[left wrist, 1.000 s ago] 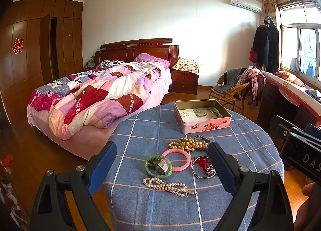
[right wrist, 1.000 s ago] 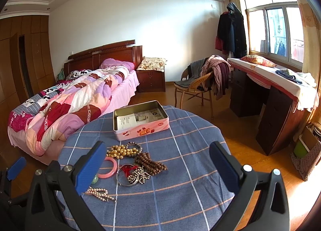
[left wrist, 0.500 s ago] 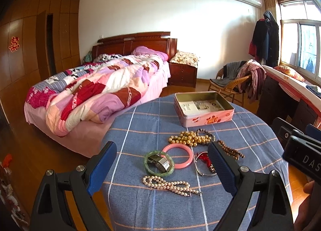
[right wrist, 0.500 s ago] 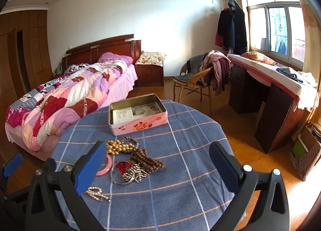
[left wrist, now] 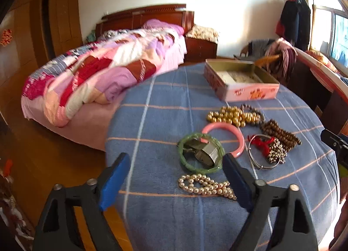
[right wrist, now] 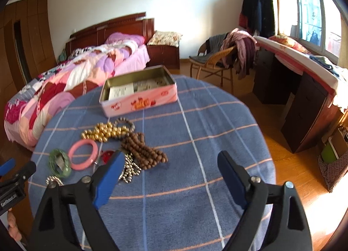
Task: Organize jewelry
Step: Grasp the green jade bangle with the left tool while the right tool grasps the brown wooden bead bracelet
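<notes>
Ahead of both tongs, all jewelry lies loose on the cloth [left wrist: 165, 120]; the tin [right wrist: 139, 96] beyond holds none visible. Left tongs [left wrist: 176, 177] and right tongs [right wrist: 168, 178], just narrowing, grasp nothing. Everything remains.

Beside an open pink tin [right wrist: 139, 96] on the checked surface [right wrist: 195, 142] lie gold beads [left wrist: 235, 116], brown beads [right wrist: 143, 150], pink bangle [right wrist: 83, 154], green bangle [left wrist: 201, 153], seemingly pearl strand [left wrist: 205, 186].

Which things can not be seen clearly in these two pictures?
- Tin contents: both views, the wall hides part, papers blurred.
- Silver bangle: right view, the right gripper's finger covers it.
- Pearl strand: right view, mostly behind that finger.
- Item inside the green bangle: blurred.
</notes>
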The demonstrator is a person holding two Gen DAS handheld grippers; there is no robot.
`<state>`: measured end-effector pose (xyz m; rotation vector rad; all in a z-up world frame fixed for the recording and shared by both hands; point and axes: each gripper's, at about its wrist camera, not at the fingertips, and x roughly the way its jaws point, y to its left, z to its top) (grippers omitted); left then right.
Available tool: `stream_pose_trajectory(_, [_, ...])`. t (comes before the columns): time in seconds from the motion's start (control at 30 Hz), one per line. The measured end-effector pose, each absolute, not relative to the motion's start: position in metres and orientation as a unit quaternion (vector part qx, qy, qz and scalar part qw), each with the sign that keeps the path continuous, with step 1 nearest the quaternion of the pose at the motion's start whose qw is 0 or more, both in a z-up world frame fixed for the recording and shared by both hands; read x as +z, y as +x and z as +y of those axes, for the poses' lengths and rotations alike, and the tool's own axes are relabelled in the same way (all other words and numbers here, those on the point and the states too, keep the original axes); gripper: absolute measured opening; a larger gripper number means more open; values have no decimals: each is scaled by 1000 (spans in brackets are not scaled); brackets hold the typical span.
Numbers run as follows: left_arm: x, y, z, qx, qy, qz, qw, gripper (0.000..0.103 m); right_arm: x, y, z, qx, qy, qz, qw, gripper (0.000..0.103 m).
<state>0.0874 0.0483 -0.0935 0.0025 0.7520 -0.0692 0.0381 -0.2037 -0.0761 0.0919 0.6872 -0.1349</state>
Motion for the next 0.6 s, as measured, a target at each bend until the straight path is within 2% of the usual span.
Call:
stream_pose_trajectory(0.2, [-101, 113, 51, -43, -8, 392, 919, 69, -85, 53, -210, -54, 63, 355, 931, 88])
stream_pose_trajectory(0.27, [-103, 120, 56, -42, -15, 401, 915, 53, -85, 55, -211, -51, 64, 354, 932, 88])
stream_pose_trajectory(0.33, [-109, 127, 59, -43, -17, 416, 908, 47, -83, 58, -211, -49, 64, 352, 933, 88])
stream_pose_trajectory(0.5, [-122, 136, 50, -38, -1, 441, 897, 46, -82, 69, -207, -43, 68, 355, 931, 88])
stream_pose_trajectory(0.57, [-128, 140, 48, -36, 5, 451, 892, 22, -81, 72, -205, -42, 63, 357, 931, 88])
stream_pose_trajectory(0.6, [-130, 142, 47, -36, 4, 457, 889, 20, -81, 73, -205, -42, 61, 356, 931, 88])
